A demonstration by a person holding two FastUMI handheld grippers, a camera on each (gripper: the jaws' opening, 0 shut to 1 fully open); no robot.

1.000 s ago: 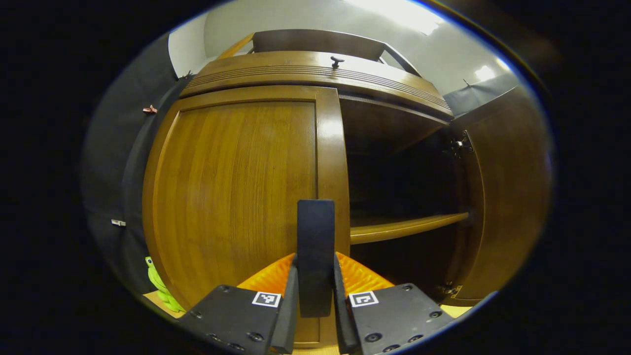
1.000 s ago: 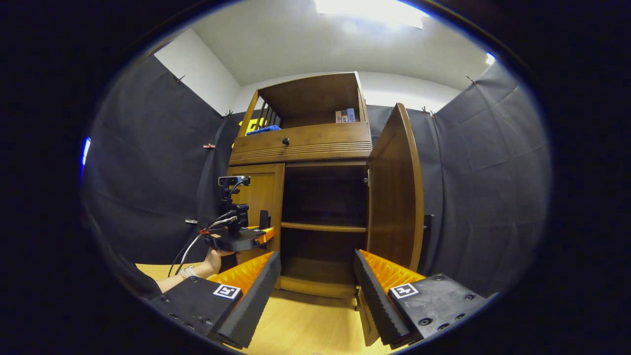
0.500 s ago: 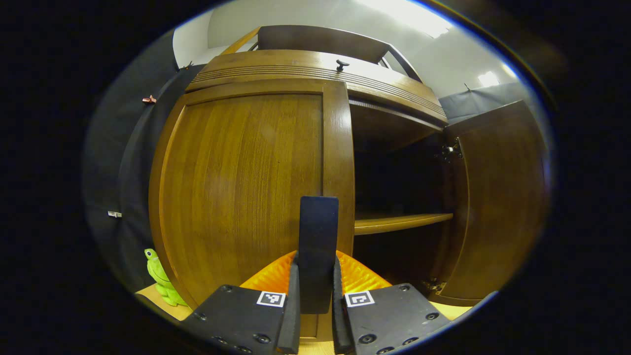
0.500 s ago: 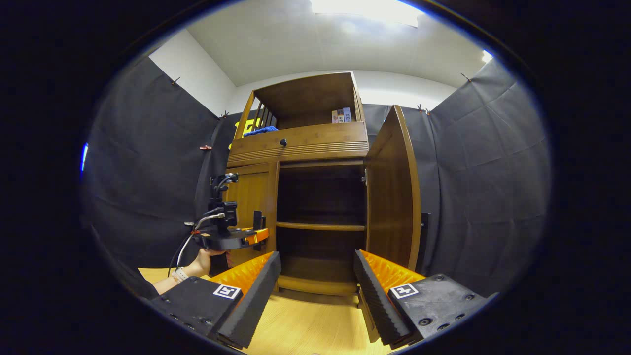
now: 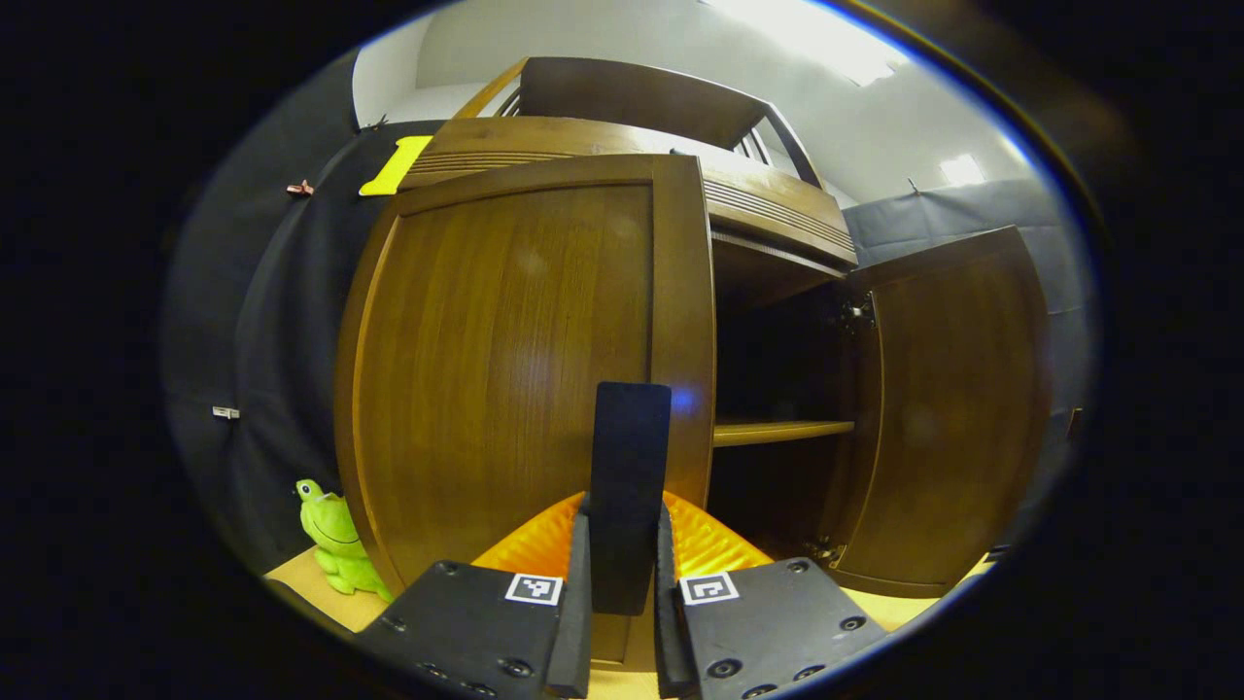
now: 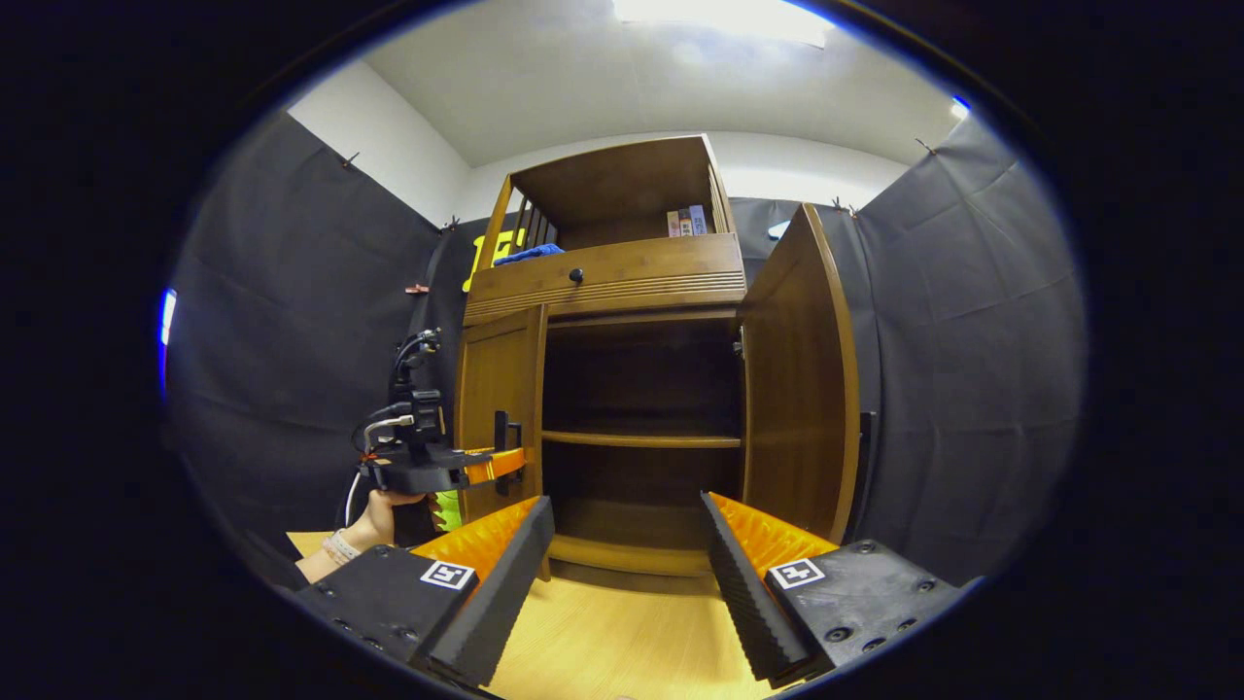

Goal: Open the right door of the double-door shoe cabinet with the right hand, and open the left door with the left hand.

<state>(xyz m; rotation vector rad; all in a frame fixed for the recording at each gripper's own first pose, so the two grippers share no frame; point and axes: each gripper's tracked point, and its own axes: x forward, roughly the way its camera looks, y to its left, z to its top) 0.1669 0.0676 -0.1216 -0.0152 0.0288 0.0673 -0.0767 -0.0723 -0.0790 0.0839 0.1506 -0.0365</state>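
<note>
The wooden shoe cabinet point(image 6: 603, 282) stands ahead with its right door point(image 6: 797, 389) swung wide open. Its left door point(image 5: 505, 369) is ajar, angled out from the frame. My left gripper point(image 5: 624, 520) is shut on that door's dark upright handle point(image 5: 630, 457), one finger on each side. From the right gripper view, the left gripper point(image 6: 491, 465) and the hand point(image 6: 374, 515) holding it sit at the left door point(image 6: 501, 399). My right gripper point(image 6: 622, 515) hangs open in front of the cabinet, well back from it, with nothing between its fingers.
Inside the cabinet runs a wooden shelf point(image 6: 641, 439). A drawer with a dark knob point(image 6: 577, 275) sits above the doors, with books point(image 6: 685, 222) and a blue cloth point(image 6: 530, 255) on top. A green frog toy point(image 5: 335, 535) stands by the cabinet's left foot. The floor point(image 6: 622, 642) is pale wood.
The left door has swung outward from nearly closed to ajar, drawn by my left gripper on its handle. The right gripper has stayed open and shifted only slightly.
</note>
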